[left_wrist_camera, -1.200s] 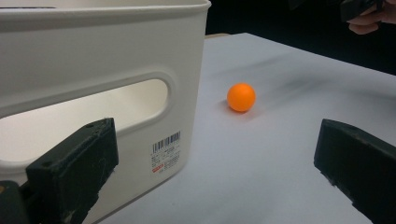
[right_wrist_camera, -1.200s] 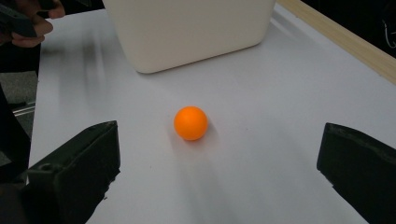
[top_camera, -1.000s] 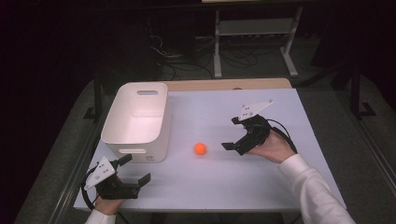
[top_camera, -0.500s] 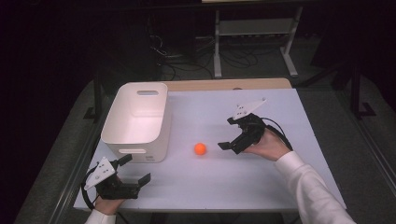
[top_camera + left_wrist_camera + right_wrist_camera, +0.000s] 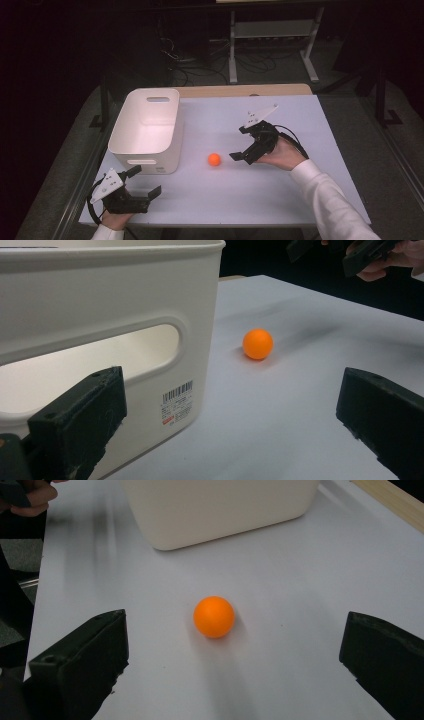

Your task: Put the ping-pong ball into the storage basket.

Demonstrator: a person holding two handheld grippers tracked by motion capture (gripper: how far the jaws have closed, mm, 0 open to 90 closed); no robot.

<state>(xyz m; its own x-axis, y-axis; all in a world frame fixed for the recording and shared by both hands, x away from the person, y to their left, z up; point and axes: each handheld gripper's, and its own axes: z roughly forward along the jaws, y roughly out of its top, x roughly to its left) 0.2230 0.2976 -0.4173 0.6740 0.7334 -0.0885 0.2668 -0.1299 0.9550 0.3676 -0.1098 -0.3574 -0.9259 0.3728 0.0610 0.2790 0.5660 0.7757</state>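
A small orange ball [image 5: 214, 159] lies on the white table [image 5: 280, 195], just right of a white plastic bin [image 5: 147, 131]. My right gripper [image 5: 243, 144] is open, a little to the right of the ball and pointed at it; in the right gripper view the ball [image 5: 214, 616] sits ahead between the wide jaws, not touched. My left gripper [image 5: 145, 182] is open near the table's front left corner, in front of the bin. In the left gripper view the bin's handle side [image 5: 105, 330] is close on the left and the ball [image 5: 258, 344] is farther off.
The bin looks empty and stands at the table's left. A wooden strip [image 5: 240, 90] runs along the table's far edge. Beyond it are a metal stand [image 5: 272, 30] and cables on a dark floor.
My right gripper has moved left and slightly toward the front, closing in on the ball. The left gripper and the ball have stayed put.
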